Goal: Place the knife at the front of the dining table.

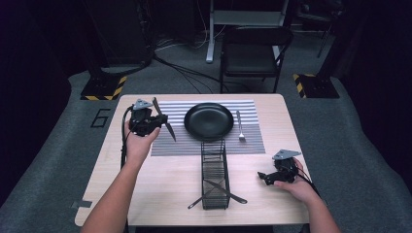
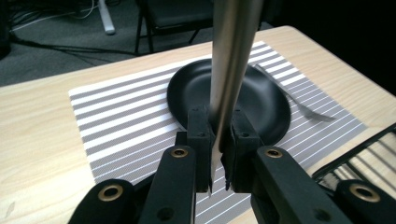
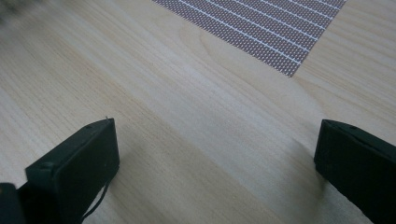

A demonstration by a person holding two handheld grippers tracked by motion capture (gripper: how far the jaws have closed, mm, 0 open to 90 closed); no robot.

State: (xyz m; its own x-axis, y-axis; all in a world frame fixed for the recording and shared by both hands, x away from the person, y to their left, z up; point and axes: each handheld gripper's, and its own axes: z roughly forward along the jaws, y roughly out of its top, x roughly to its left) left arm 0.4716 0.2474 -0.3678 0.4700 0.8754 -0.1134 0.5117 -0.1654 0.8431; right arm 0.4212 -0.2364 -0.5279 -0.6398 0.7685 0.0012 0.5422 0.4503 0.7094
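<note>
Knife point(image 2: 231, 60) pinched in the left tool point(image 2: 218, 140), poised at nine o'clock of the black plate point(image 1: 209, 121).
Fork point(image 1: 240, 127) already lies at three o'clock on the striped mat point(image 1: 165, 145); right tool point(image 3: 215, 154) rests spread on the worktop point(image 1: 160, 184).

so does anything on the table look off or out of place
Mostly tidy. The odd spot is the wire basket: two utensils lie crossed in it, ends poking out through its sides onto the table. The fork lies straight beside the black plate, and the left hand-held gripper grips a knife.
</note>
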